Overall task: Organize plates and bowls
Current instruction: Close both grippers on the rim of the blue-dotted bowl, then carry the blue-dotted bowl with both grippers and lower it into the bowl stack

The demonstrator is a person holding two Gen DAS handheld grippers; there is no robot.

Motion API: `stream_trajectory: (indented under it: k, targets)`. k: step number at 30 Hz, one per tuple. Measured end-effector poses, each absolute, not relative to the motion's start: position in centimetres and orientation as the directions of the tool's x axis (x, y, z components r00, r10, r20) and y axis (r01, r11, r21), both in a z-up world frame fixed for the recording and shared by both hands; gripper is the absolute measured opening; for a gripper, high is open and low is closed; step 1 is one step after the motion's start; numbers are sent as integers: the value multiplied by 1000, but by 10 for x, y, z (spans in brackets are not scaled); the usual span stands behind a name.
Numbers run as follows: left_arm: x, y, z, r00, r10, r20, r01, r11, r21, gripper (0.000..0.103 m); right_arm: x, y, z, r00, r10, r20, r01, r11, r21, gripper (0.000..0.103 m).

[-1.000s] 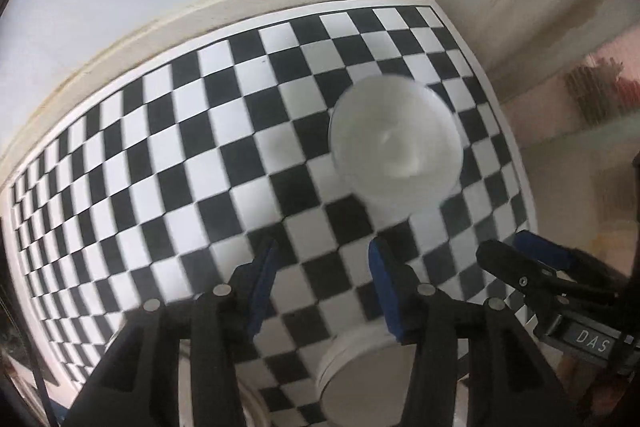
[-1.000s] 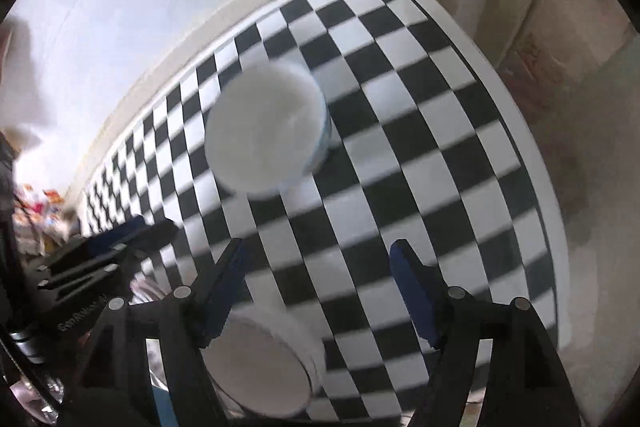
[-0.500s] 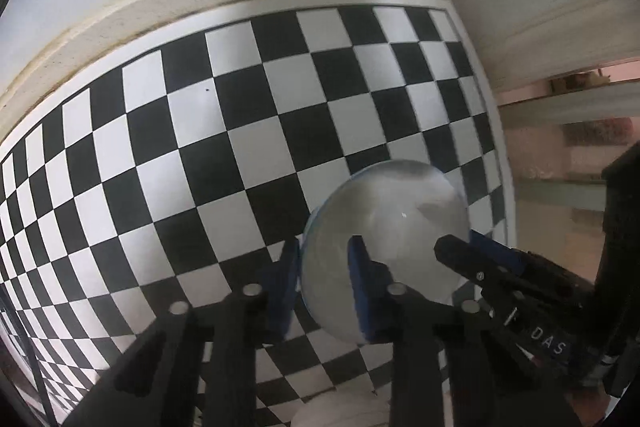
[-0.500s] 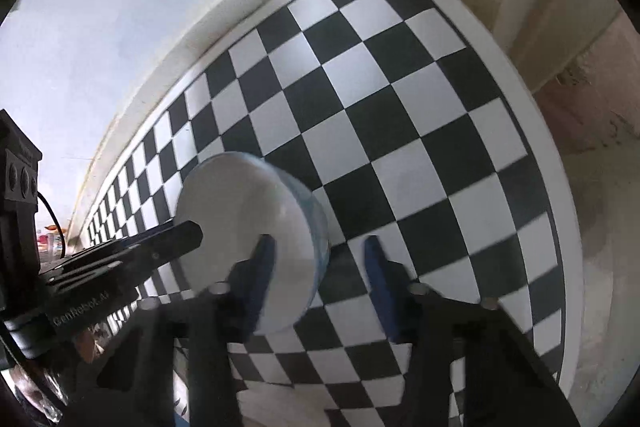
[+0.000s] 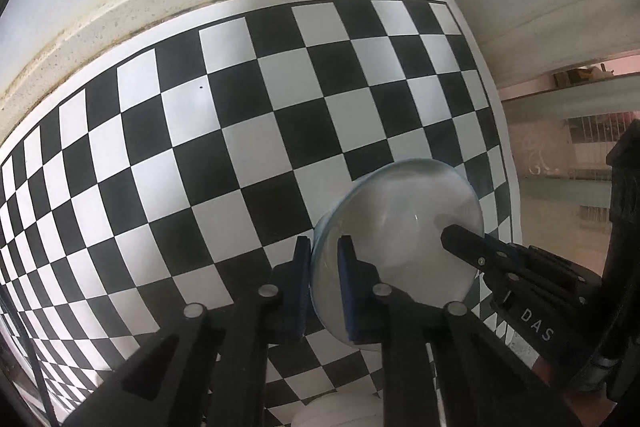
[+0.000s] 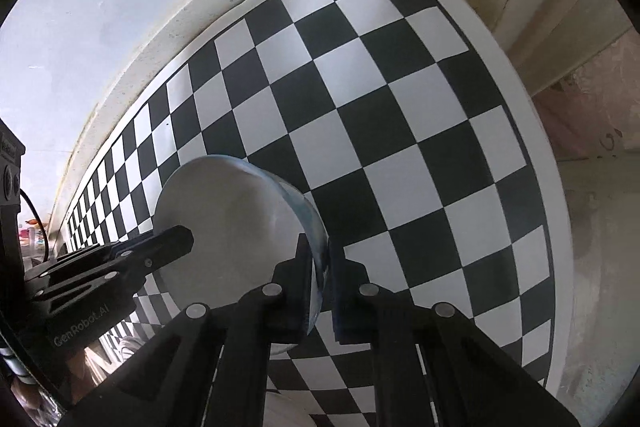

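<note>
A: Left wrist view: what does your left claw (image 5: 324,259) clamp?
B: The white bowl's (image 5: 404,223) rim; your right claw (image 6: 325,259) pinches the opposite rim, on the checkered tabletop (image 5: 248,147) near its edge.

In the left wrist view, a white dish (image 5: 340,411) at 6 o'clock is cut off by the bottom edge and half hidden behind the gripper arms, so plate or bowl cannot be told. The pink area (image 5: 576,131) at 3 o'clock is too blurred to read. In the right wrist view, a white rim (image 6: 288,413) at 6 o'clock is cut by the edge, and clutter (image 6: 32,239) at 9 o'clock is too small to identify.
</note>
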State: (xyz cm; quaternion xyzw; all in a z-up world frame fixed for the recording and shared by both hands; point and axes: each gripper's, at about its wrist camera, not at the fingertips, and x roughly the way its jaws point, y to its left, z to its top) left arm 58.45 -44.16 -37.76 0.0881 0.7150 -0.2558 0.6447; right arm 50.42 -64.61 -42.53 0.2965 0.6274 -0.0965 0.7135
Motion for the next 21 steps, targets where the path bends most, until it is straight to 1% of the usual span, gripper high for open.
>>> stream_trajectory:
  k: [10,21]
  targets:
    - [570,-439,-340,-112,-236,-965,475,840,-260,11,489,-637,-391,234,220,-947,496,811,311,9]
    - [531,-408,-283,-46,-275,-960,513,818,-259,11,438,-603,-333,296,193,-936,452,834,315,8]
